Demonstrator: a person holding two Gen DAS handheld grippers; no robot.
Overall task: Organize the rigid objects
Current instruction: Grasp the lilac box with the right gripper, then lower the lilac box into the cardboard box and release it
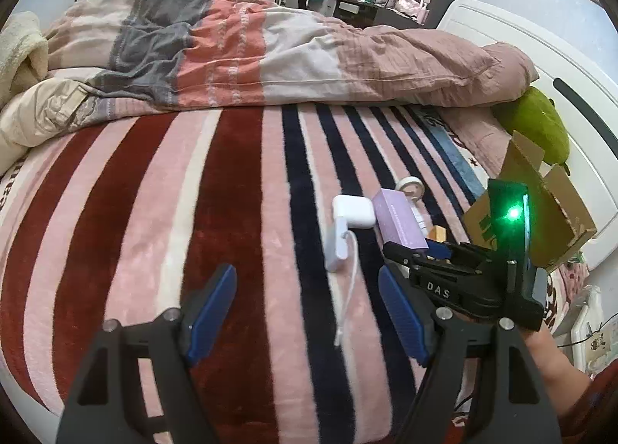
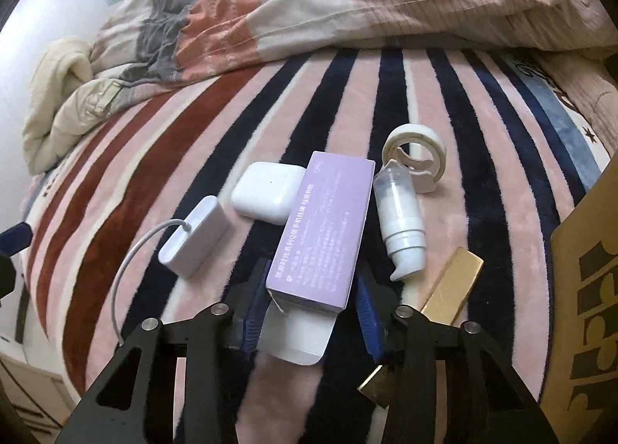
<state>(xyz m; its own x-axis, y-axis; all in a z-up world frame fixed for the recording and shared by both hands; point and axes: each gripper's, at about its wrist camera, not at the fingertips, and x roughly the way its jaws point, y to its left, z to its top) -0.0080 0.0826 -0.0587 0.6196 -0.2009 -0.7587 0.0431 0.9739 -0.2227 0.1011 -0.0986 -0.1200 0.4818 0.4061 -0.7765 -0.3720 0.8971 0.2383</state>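
Observation:
Several small objects lie on a striped blanket (image 2: 386, 88). A purple box (image 2: 324, 227) lies with its near end between the blue pads of my right gripper (image 2: 313, 301), whose jaws stand open around it with a small gap on the right. Beside it are a white earbud case (image 2: 266, 191), a white charger with cable (image 2: 195, 235), a white pump bottle (image 2: 401, 220), a tape dispenser (image 2: 415, 156) and a gold bar (image 2: 450, 289). My left gripper (image 1: 309, 312) is open and empty above the blanket, near the charger (image 1: 338, 241) and purple box (image 1: 398, 218).
An open cardboard box (image 1: 540, 208) stands at the right, also at the right edge of the right wrist view (image 2: 587, 289). A rumpled duvet (image 1: 239, 46) covers the far half of the bed. A green plush (image 1: 537, 123) lies by the white headboard (image 1: 540, 54).

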